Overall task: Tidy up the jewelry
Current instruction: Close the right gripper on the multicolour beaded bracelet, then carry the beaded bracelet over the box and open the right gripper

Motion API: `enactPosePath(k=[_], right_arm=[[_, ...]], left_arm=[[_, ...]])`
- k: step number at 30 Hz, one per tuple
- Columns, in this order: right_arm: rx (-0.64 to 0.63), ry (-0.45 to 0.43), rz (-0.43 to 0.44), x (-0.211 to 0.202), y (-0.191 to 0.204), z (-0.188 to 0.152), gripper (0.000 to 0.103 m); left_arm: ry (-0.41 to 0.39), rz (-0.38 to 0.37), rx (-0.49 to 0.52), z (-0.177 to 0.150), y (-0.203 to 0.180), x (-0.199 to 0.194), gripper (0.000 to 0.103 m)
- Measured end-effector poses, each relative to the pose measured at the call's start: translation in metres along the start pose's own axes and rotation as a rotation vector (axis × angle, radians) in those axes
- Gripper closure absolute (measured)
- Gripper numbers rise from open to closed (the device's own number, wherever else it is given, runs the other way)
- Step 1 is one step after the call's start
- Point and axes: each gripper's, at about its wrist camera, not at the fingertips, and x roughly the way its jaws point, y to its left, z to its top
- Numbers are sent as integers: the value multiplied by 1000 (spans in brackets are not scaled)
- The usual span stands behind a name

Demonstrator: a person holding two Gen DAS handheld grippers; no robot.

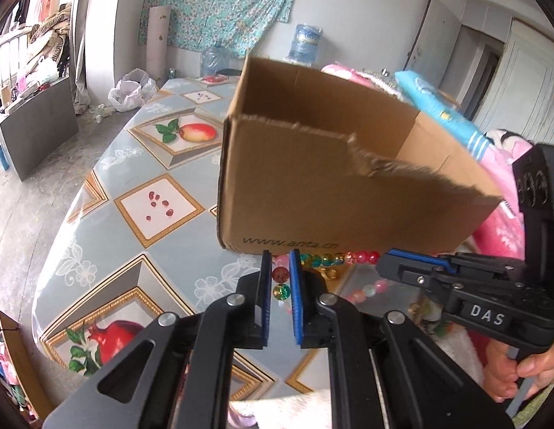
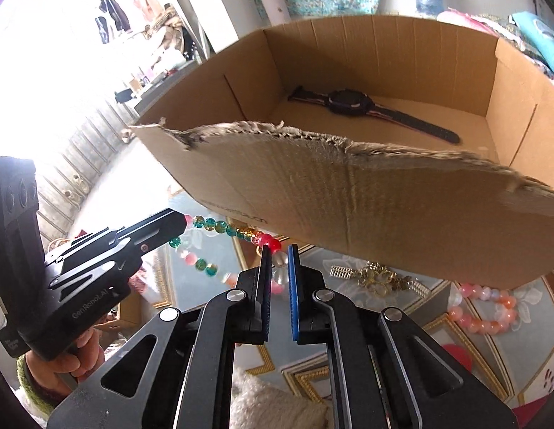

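Box edge: torn front wall of the brown cardboard box [image 2: 366,207] stands just beyond both tools.
Left tool [image 1: 280,279]: clenched on the multicoloured glass bead string [image 1: 321,259].
Right tool [image 2: 277,268]: clenched on the same string.
Right view only: black wristwatch [image 2: 352,102] inside the box.

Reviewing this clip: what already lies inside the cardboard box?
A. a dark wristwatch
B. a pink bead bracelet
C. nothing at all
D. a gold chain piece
A. The right wrist view looks into the cardboard box and shows a dark wristwatch lying flat on its floor, while the gold chain piece and the pink bead bracelet lie outside on the table.
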Motion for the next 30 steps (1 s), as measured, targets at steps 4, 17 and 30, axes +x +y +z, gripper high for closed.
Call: enactPosePath(k=[4,17,30], right_arm=[[-14,-53,20,-26,1,-4,96],[-172,-271,71,-95,9,78,96],[57,332,158,79,-32,152,95]], left_arm=[[-38,-28,0,2,-9,-23,94],[-242,-88,216,94,-65,-76,94],[104,82,266,137,-29,66,93]])
